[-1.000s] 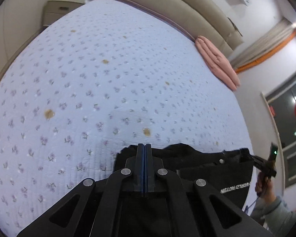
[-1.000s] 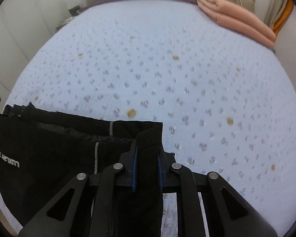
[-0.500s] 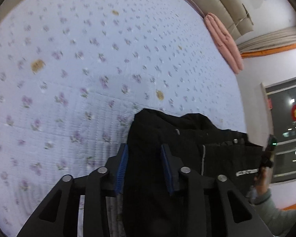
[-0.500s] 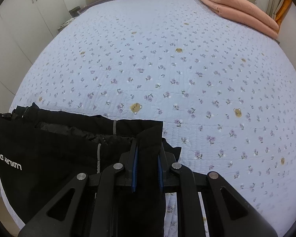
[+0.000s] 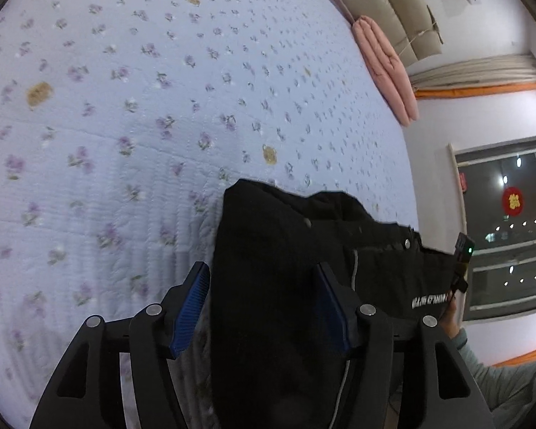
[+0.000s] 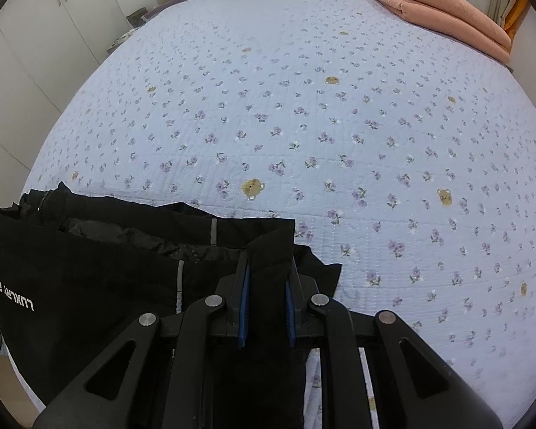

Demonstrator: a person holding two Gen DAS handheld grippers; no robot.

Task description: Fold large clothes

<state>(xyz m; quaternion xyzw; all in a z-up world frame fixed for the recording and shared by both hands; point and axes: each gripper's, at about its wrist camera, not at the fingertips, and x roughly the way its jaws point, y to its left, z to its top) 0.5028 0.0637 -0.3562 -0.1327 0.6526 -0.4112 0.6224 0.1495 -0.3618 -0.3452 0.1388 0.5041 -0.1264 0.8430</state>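
Observation:
A black garment (image 5: 303,250) with white lettering lies at the near edge of a bed with a lilac flowered quilt (image 5: 160,89). My left gripper (image 5: 261,286) is open, its blue pads wide apart on either side of a fold of the black cloth. My right gripper (image 6: 266,286) is shut on another fold of the same black garment (image 6: 89,268), which spreads to its left. The right gripper and the hand that holds it show at the far right of the left wrist view (image 5: 461,268).
A folded pink blanket (image 6: 439,10) lies at the head of the bed, also seen in the left wrist view (image 5: 386,68). A padded headboard (image 5: 393,3) is behind it. White wardrobes (image 6: 35,53) stand on the left, a dark window (image 5: 511,221) on the right.
My left gripper has gone from shut to wide open, with the black cloth now loose between its pads. My right gripper has stayed shut on the garment and moved little.

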